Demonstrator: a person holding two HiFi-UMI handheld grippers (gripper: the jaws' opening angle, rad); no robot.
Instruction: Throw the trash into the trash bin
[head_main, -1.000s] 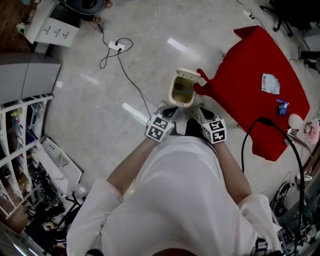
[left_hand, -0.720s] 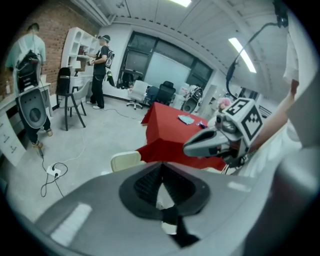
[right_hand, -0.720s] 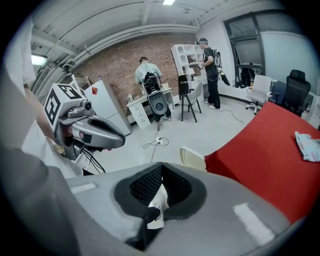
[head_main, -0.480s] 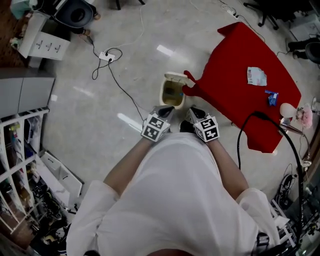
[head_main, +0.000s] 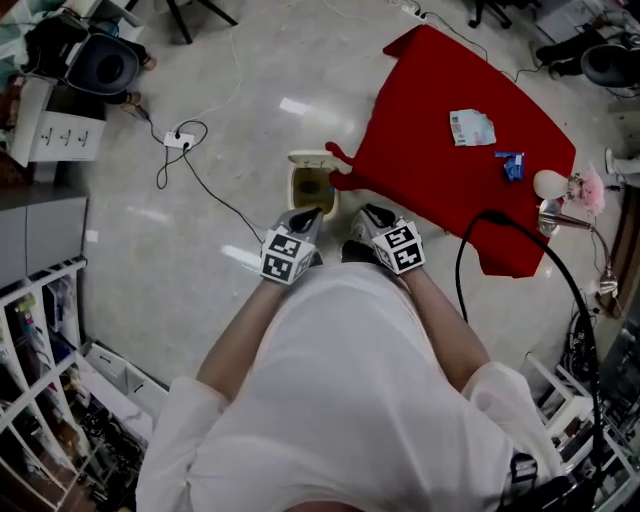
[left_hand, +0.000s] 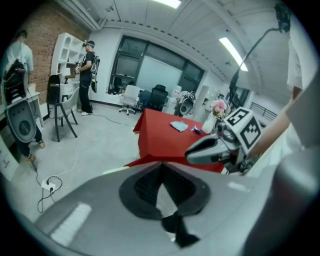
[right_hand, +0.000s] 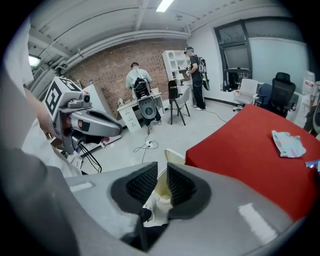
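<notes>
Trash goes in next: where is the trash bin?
Head view, centre: the trash bin stands on the floor just beyond the left gripper and right gripper, beside the red table.

Plain white short-sleeved shirt (head_main: 345, 400)

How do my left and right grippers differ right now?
The left gripper has its jaws together; the right gripper has them slightly apart, having just been opening, with nothing between. The left faces the red table; the right faces the bin. Both are empty, side by side.
</notes>
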